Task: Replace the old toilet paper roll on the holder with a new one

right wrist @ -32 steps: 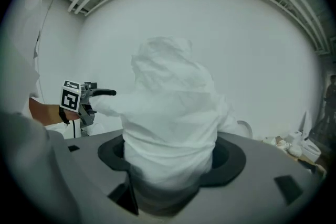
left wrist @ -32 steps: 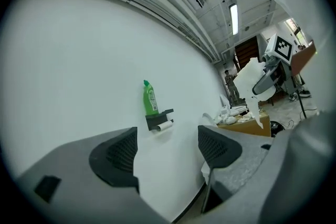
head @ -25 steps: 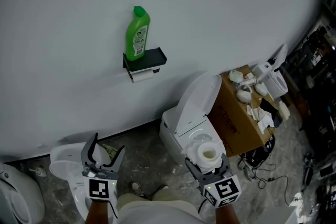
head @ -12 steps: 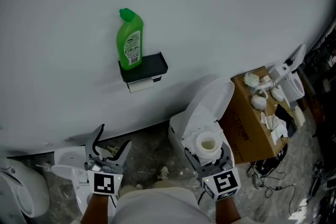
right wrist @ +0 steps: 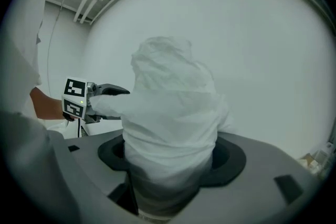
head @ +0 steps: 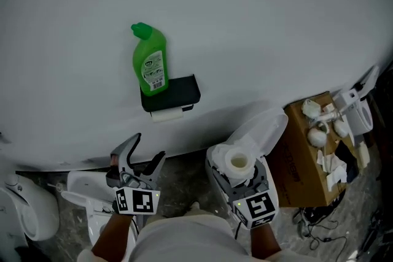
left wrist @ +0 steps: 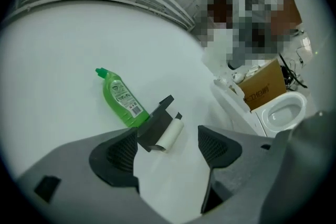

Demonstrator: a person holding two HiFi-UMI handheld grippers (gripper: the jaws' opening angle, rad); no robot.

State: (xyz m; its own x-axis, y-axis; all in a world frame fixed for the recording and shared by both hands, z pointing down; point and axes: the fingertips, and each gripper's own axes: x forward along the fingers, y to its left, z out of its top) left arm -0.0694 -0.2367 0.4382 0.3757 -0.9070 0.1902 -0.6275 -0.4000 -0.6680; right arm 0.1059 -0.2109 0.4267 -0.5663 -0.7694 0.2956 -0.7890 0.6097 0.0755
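Note:
A black holder (head: 171, 92) is fixed to the white wall, with a thin old roll (head: 167, 114) hanging under it and a green bottle (head: 149, 62) standing on top. My left gripper (head: 140, 159) is open and empty, below the holder and apart from it. In the left gripper view the holder (left wrist: 156, 126) and the old roll (left wrist: 171, 135) show between the spread jaws, some way off. My right gripper (head: 240, 172) is shut on a new white toilet paper roll (head: 237, 162). That roll (right wrist: 170, 118) fills the right gripper view.
A white toilet (head: 265, 129) with its lid raised stands right of my right gripper. Beside it is a cardboard box (head: 305, 159) topped with crumpled paper. White fixtures (head: 29, 218) sit on the floor at the left, and cables (head: 319, 218) lie at the lower right.
Both grippers have risen toward the wall and the holder. The left gripper stays open, and the right one still holds the new roll.

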